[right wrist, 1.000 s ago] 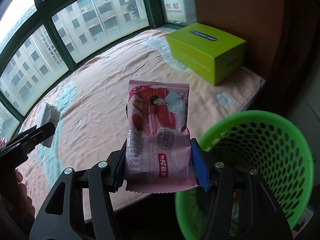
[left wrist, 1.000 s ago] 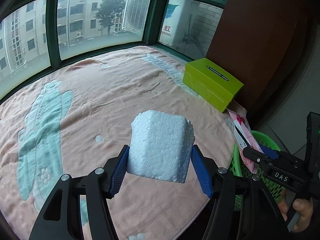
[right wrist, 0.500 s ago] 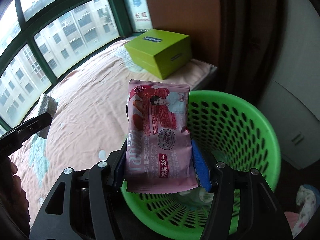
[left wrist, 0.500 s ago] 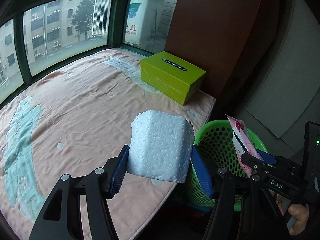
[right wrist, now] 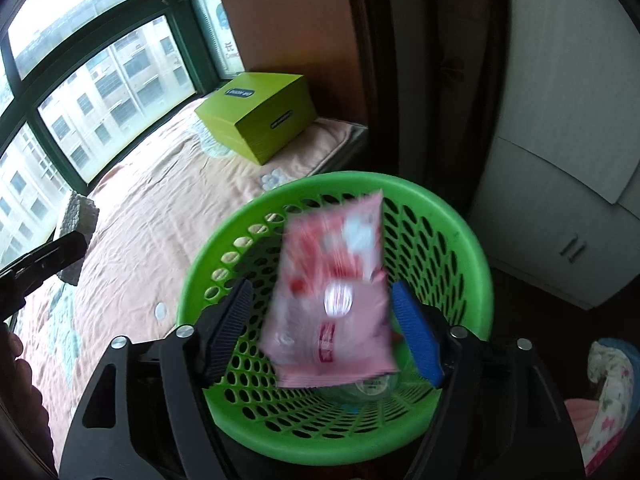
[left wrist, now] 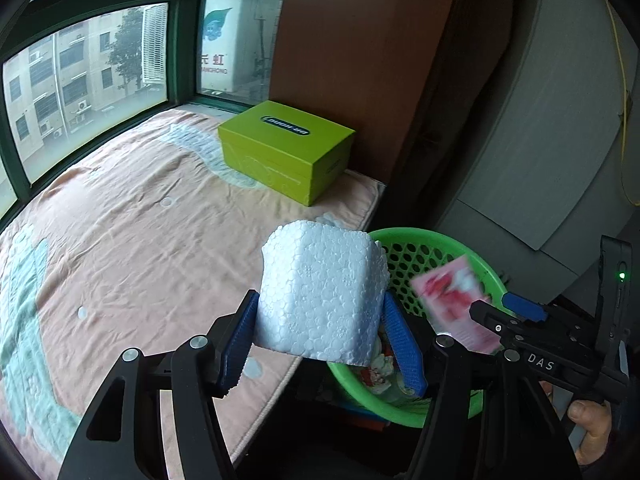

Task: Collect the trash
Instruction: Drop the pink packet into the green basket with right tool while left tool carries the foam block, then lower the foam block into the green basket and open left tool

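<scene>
Right wrist view alone shows pink wrapper (right wrist: 332, 292) clear of opening jaws.

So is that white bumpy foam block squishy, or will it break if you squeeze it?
The foam block probably stays stiff: it keeps its shape between the left gripper pads. It looks light, made of tiny beads. Its ragged lower edge suggests bits crumble off, so a hard squeeze may dent or snap it.

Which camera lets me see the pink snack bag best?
The right wrist view. There the pink snack bag fills the middle, blurred, loose between the opening pads of the right gripper, above the green basket. In the left wrist view the bag is small, blurred, and partly hidden by the gripper.
</scene>
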Tool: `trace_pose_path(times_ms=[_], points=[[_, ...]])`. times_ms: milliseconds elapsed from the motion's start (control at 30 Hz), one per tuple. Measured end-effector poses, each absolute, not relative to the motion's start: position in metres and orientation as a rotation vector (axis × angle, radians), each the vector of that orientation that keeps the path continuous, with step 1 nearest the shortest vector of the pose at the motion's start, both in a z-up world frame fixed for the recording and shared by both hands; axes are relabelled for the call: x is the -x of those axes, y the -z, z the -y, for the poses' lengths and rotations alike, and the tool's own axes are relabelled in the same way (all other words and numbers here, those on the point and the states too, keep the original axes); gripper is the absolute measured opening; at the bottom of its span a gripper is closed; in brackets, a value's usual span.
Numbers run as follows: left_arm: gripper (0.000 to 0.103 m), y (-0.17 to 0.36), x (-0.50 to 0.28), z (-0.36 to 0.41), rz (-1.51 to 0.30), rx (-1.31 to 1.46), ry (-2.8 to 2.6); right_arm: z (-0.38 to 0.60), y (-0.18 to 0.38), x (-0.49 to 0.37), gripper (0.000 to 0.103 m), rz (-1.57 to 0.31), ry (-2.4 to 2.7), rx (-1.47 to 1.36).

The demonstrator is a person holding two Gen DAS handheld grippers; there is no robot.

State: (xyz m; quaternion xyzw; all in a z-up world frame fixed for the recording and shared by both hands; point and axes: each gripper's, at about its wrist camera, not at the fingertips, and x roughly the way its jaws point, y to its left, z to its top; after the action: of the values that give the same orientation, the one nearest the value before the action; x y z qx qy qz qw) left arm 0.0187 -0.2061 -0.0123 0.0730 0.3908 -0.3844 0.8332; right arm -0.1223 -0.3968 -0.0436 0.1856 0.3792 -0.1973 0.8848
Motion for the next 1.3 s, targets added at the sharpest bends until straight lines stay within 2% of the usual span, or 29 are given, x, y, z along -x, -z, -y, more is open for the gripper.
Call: trace_pose_path(times_ms=[533,633,933,1067,1133,1300], points=[[0.060,0.024,0.001,0.250,-0.873,-0.212,0.896,0.416,0.022,0.142,0.080,-0.702,0.465,-0.385],[0.060,0.027,0.005,0.257,-0.887,-0.221,0.909,0.418,0.018,0.146,0.085,-0.686,0.467,-0.389],[0.060,0.032,0.013,0.273,-0.899,-0.242,0.938,0.419,0.014,0.149,0.085,-0.670,0.466,-0.395],[0.062,0.033,0.014,0.276,-0.909,-0.239,0.944,0.420,0.012,0.151,0.085,-0.663,0.470,-0.397],[0.068,0.034,0.014,0.276,-0.912,-0.237,0.939,0.420,0.012,0.152,0.085,-0.661,0.470,-0.399],[0.071,0.035,0.015,0.274,-0.911,-0.235,0.934,0.420,0.012,0.152,0.085,-0.661,0.469,-0.400]])
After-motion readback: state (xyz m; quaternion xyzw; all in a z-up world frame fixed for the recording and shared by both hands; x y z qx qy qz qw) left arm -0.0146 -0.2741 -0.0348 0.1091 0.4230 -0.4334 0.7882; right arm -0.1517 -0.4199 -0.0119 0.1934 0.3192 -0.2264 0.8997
